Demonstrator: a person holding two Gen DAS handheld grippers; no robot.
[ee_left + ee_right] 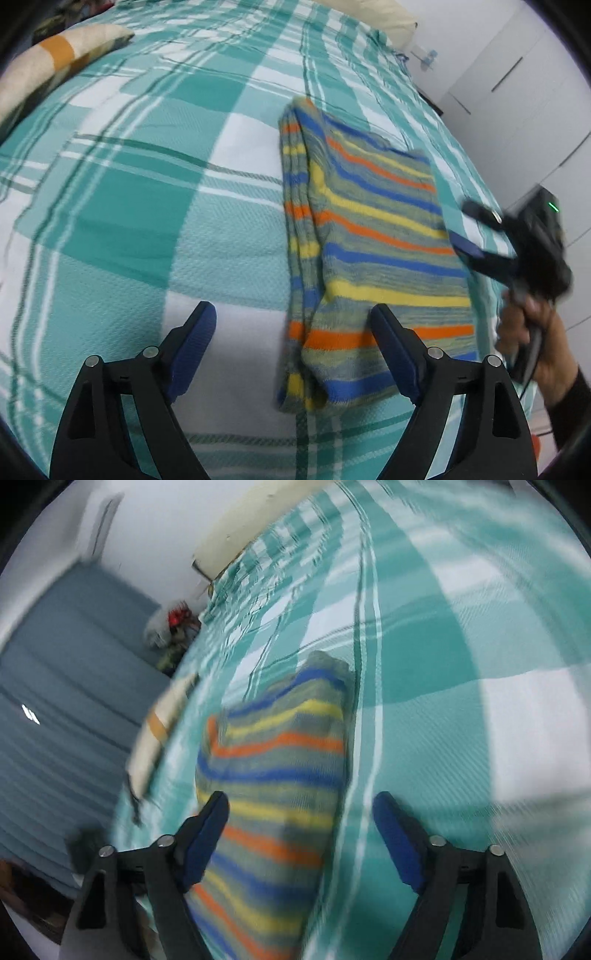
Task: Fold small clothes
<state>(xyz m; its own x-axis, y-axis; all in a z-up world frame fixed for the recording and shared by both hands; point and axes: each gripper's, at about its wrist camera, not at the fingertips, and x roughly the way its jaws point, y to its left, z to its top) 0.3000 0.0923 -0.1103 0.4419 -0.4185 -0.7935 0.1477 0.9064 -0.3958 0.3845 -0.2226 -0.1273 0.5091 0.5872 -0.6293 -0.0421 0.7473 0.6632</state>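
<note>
Centrally, a striped knitted garment (373, 236) lies flat on a teal-and-white checked bedspread (129, 192), already doubled over, its long axis running away from the left wrist camera. Left gripper (293, 330): jaws spread wide, nothing between the pads, hovering over the garment's near end, with one finger above the near edge and the other above bare bedspread. Right gripper (301, 821): likewise released and empty, at the garment's right-hand long edge, seen blurred. Judged nearer the short end, the left gripper suits a lengthwise fold. A pillow (55, 62) lies well apart.
</note>
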